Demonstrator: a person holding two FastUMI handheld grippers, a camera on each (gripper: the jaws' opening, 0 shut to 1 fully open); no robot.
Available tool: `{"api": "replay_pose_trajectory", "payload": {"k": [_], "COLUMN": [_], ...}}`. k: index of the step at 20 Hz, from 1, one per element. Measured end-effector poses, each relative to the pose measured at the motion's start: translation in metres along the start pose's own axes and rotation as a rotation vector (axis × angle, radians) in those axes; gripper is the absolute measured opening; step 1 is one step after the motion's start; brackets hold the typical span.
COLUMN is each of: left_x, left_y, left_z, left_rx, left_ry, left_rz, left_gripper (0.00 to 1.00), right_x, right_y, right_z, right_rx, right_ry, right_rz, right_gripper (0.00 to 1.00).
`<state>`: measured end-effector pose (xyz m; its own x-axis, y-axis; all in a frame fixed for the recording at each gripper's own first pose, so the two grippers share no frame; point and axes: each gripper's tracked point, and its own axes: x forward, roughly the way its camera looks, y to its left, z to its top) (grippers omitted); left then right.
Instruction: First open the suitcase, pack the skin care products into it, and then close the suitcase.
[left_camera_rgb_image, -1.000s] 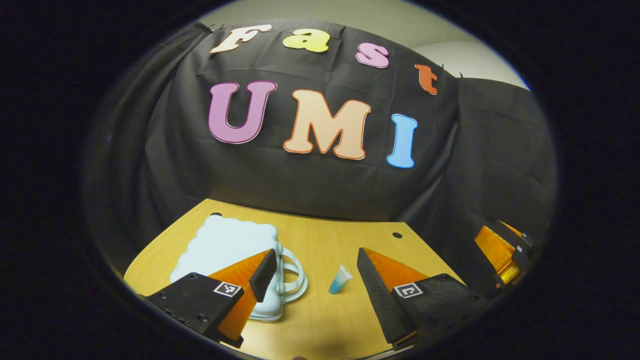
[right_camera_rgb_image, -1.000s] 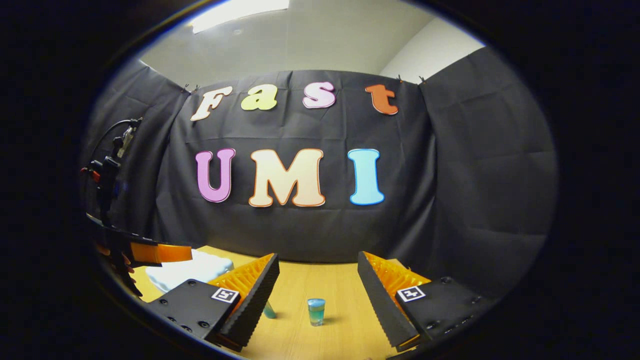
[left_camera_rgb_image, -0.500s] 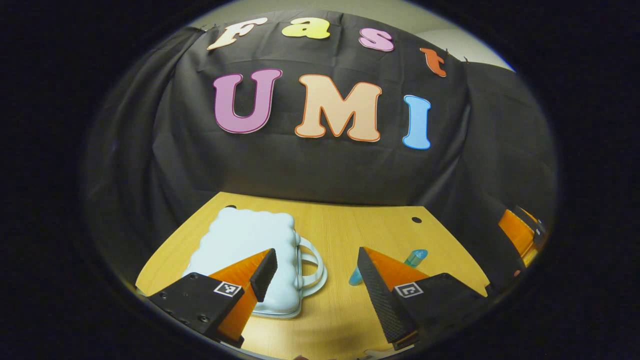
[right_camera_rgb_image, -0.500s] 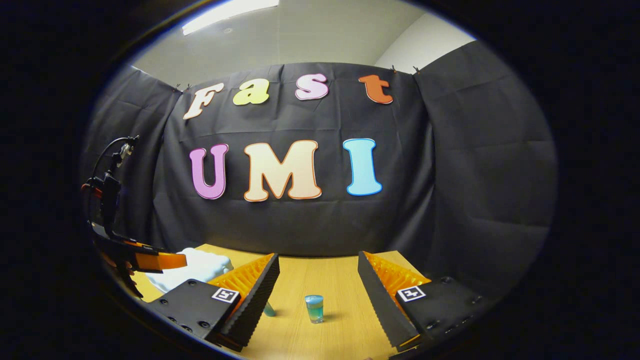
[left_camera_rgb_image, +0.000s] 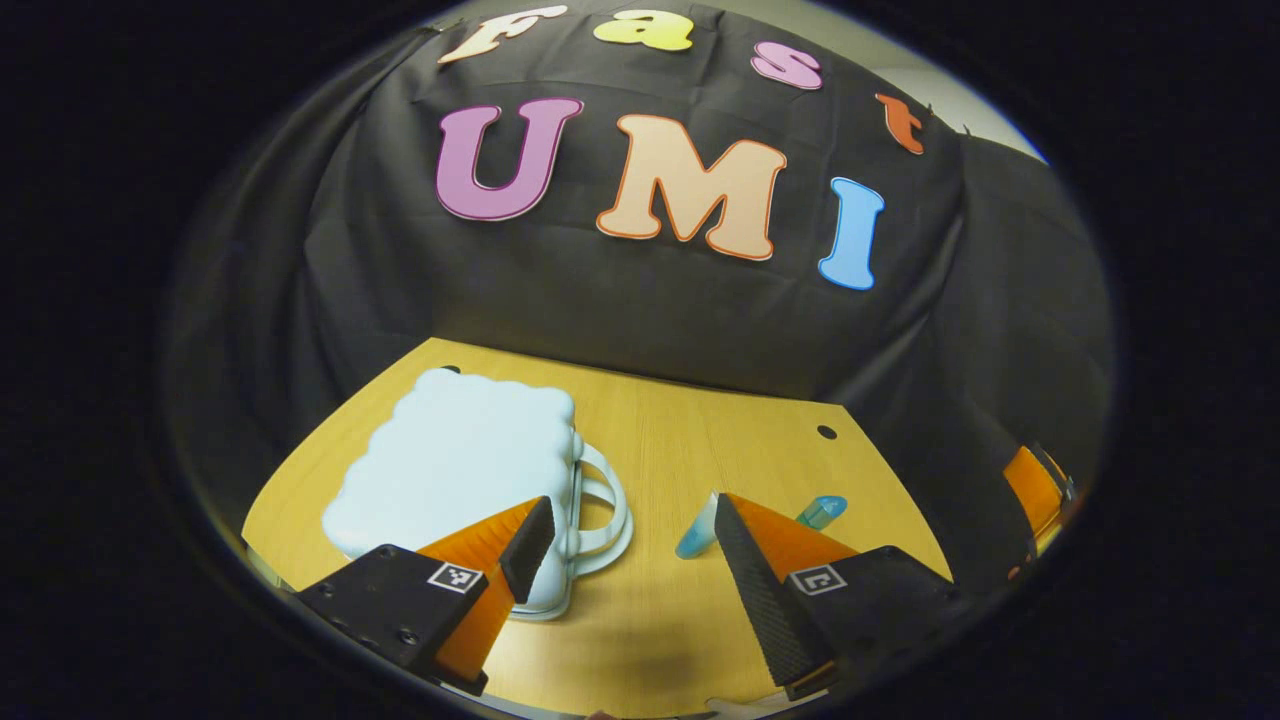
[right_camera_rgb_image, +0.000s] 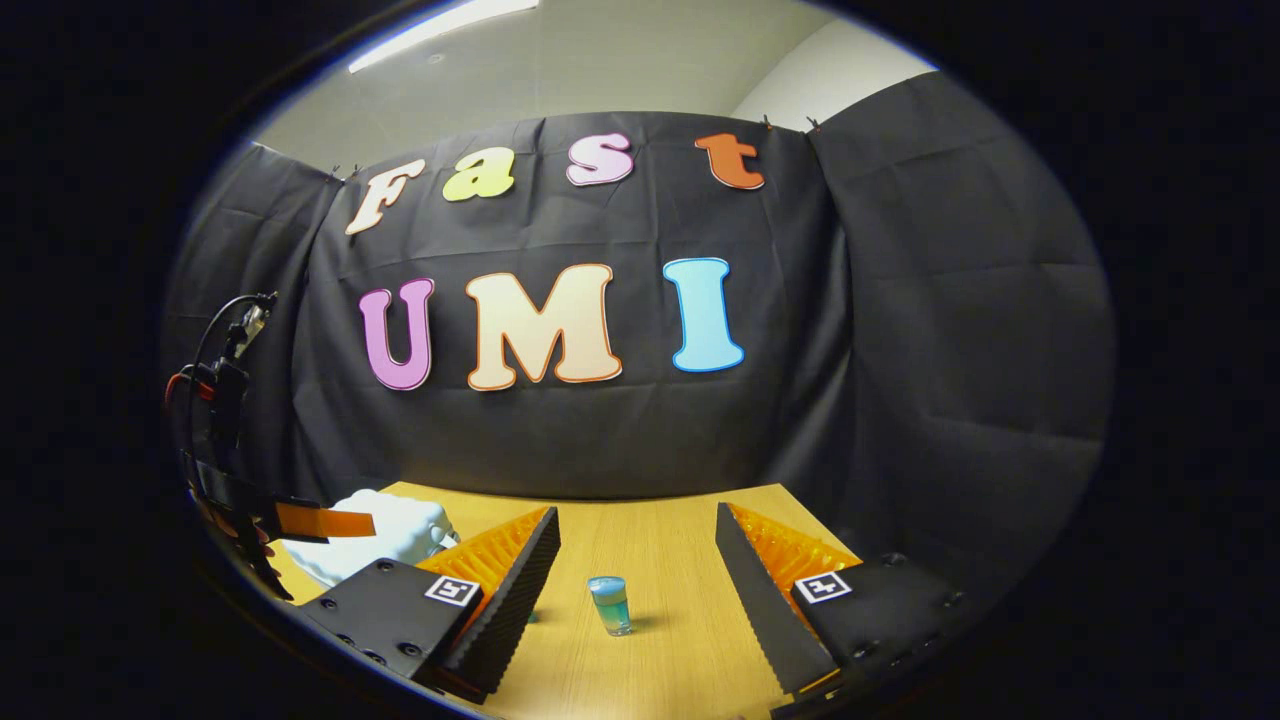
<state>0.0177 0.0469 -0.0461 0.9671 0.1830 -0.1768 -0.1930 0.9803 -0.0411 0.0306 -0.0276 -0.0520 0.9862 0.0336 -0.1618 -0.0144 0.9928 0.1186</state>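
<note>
A pale blue suitcase (left_camera_rgb_image: 455, 460) with a scalloped edge lies flat and closed on the wooden table (left_camera_rgb_image: 660, 430), its handles (left_camera_rgb_image: 603, 500) toward the middle. My left gripper (left_camera_rgb_image: 632, 510) hovers open just in front of the handles, holding nothing. A small blue tube (left_camera_rgb_image: 695, 538) lies half hidden behind its right finger, and a blue bottle (left_camera_rgb_image: 822, 512) sits beyond that. In the right gripper view, my right gripper (right_camera_rgb_image: 636, 520) is open above the table, the blue bottle (right_camera_rgb_image: 610, 604) standing upright between and beyond its fingers. The suitcase (right_camera_rgb_image: 385, 525) and the left gripper (right_camera_rgb_image: 305, 520) appear at the left.
Black cloth closes the booth behind and on both sides of the table. A small round hole (left_camera_rgb_image: 826, 432) marks the tabletop near the back right. The right gripper (left_camera_rgb_image: 1035, 485) shows at the far right edge of the left gripper view. Bare wood lies between suitcase and bottle.
The left gripper has tipped down toward the table over the last second, so the suitcase and tube now sit higher in its view. The right gripper has drifted slightly. Both stay open.
</note>
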Motion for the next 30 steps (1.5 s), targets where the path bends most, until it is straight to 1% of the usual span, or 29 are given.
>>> {"api": "replay_pose_trajectory", "payload": {"k": [5, 6, 7, 10, 16, 17, 18, 19, 21, 22, 23, 24, 25, 30], "left_x": [0.004, 0.004, 0.004, 0.006, 0.012, 0.014, 0.017, 0.018, 0.020, 0.022, 0.023, 0.025, 0.025, 0.040], "left_y": [0.005, 0.005, 0.004, 0.003, 0.004, 0.003, 0.003, 0.003, 0.004, 0.004, 0.005, 0.006, 0.008, 0.004], "left_z": [-0.003, -0.004, -0.004, -0.007, -0.010, -0.012, -0.012, -0.012, -0.013, -0.014, -0.015, -0.014, -0.015, -0.013], "left_rx": [0.030, 0.029, 0.027, 0.034, 0.076, 0.084, 0.090, 0.093, 0.088, 0.085, 0.085, 0.091, 0.098, 0.146], "left_ry": [0.018, 0.023, 0.028, 0.041, 0.057, 0.068, 0.077, 0.082, 0.095, 0.104, 0.117, 0.125, 0.129, 0.179], "left_rz": [0.026, 0.027, 0.028, 0.026, 0.020, 0.019, 0.018, 0.020, 0.024, 0.023, 0.023, 0.026, 0.030, -0.006], "left_gripper": [0.95, 0.95, 0.95, 0.95, 0.95, 0.92, 0.92, 0.95, 0.95, 0.92, 0.92, 0.95, 0.95, 0.95], "right_x": [0.004, 0.006, 0.006, 0.011, 0.019, 0.018, 0.018, 0.017, 0.016, 0.015, 0.014, 0.013, 0.013, 0.010], "right_y": [-0.008, -0.008, -0.009, -0.008, 0.000, 0.001, 0.002, 0.002, -0.002, -0.004, -0.006, -0.009, -0.011, -0.015], "right_z": [-0.003, -0.004, -0.005, -0.004, -0.009, -0.008, -0.006, -0.005, -0.004, -0.002, -0.001, -0.001, -0.003, -0.010], "right_rx": [0.009, 0.013, 0.016, 0.021, -0.024, -0.029, -0.029, -0.028, -0.031, -0.033, -0.034, -0.033, -0.030, -0.007], "right_ry": [0.004, 0.008, 0.011, 0.016, 0.029, 0.028, 0.025, 0.023, 0.018, 0.013, 0.009, 0.008, 0.012, 0.028], "right_rz": [-0.009, -0.008, -0.008, 0.000, 0.011, 0.011, 0.013, 0.011, 0.003, -0.003, -0.009, -0.015, -0.021, -0.022], "right_gripper": [0.98, 1.00, 0.98, 0.98, 0.99, 0.99, 0.99, 0.99, 0.99, 0.99, 0.99, 0.99, 0.99, 0.99]}}
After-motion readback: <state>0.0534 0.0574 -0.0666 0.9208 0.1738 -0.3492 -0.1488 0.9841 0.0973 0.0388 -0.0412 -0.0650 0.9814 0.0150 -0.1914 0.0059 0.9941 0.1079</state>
